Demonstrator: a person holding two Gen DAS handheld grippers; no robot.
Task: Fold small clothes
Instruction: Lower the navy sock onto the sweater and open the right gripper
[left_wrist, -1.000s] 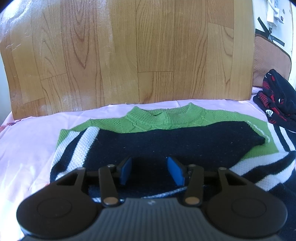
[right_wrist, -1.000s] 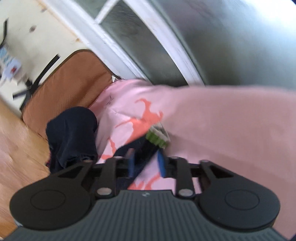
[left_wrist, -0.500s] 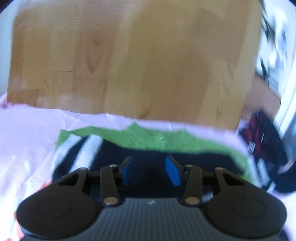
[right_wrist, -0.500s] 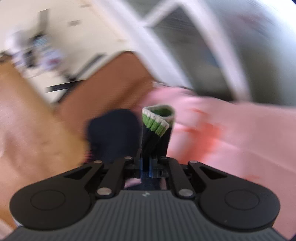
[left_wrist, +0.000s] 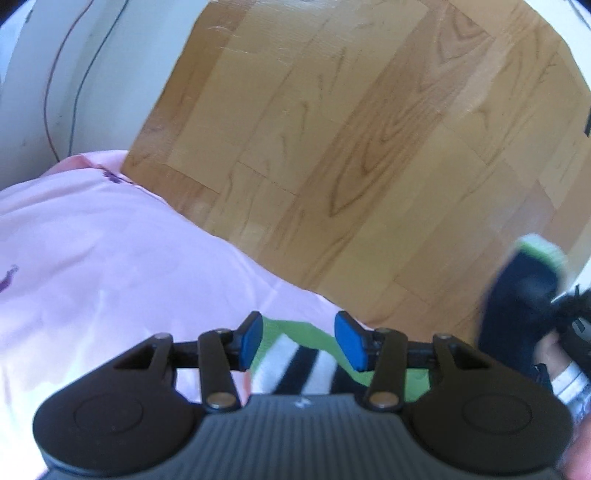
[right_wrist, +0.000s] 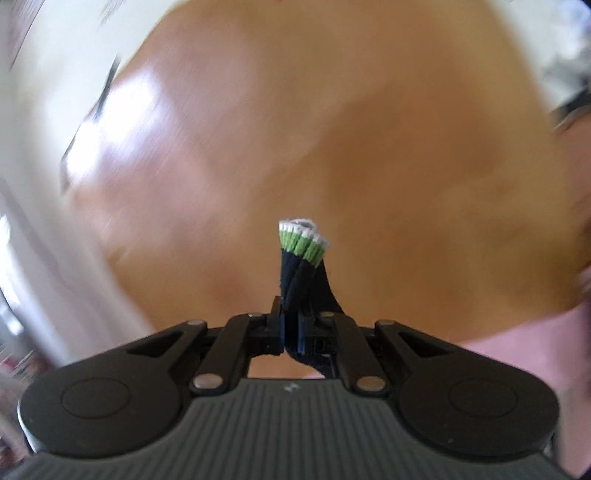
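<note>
A small knitted sweater, green with navy and white stripes, lies on a pink sheet. My left gripper is open, its blue pads either side of the sweater's striped corner and just above it. My right gripper is shut on the sweater's navy sleeve, whose green and white cuff sticks up past the fingertips. The lifted sleeve also shows at the right edge of the left wrist view, held in the air. The rest of the sweater is hidden under the left gripper.
A wooden board stands upright behind the sheet. A white wall with thin cables is at the far left. The right wrist view is blurred, showing the wood and a strip of pink sheet.
My right gripper has shut on the sleeve, lifted it and swung toward the wooden board. My left gripper has moved left to the sweater's striped corner, still open.
</note>
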